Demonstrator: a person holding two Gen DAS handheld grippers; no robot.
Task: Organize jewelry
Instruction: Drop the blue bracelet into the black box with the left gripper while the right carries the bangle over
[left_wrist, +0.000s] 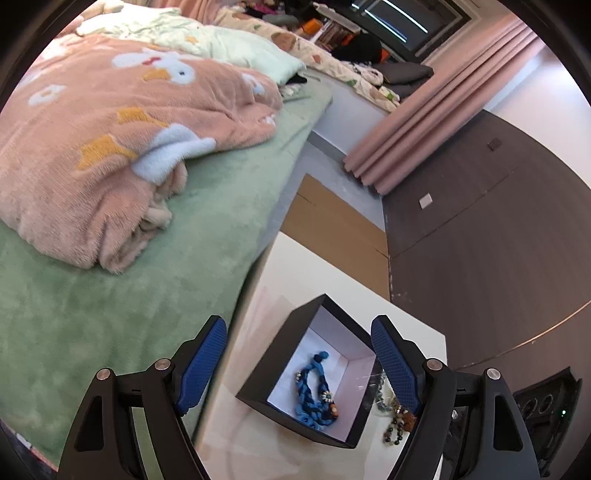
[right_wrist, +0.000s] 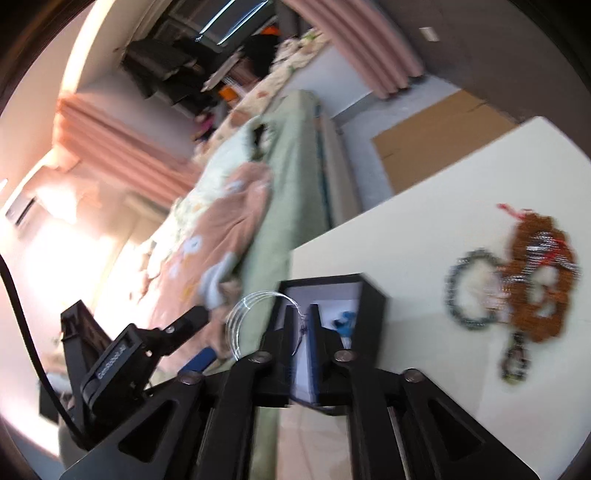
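A black box (left_wrist: 258, 373) with a white lining stands on the white table (left_wrist: 295, 273). A blue braided necklace (left_wrist: 314, 391) lies inside it. My left gripper (left_wrist: 301, 363) hangs open over the box, one blue pad on each side and nothing between them. Just right of the box lies loose beaded jewelry (left_wrist: 397, 419). The right wrist view is blurred. There my right gripper (right_wrist: 303, 325) hovers at the box (right_wrist: 373, 306) with only a narrow gap between its jaws. It grips one end of a clear coil bracelet (right_wrist: 240, 317), whose loops stick out to the left.
A bed with a green cover (left_wrist: 110, 314) and a pink blanket (left_wrist: 110, 147) borders the table's left edge. A brown bead string (right_wrist: 535, 280) and a grey bead bracelet (right_wrist: 469, 291) lie on the table to the right. Flat cardboard (left_wrist: 332, 221) lies on the floor beyond.
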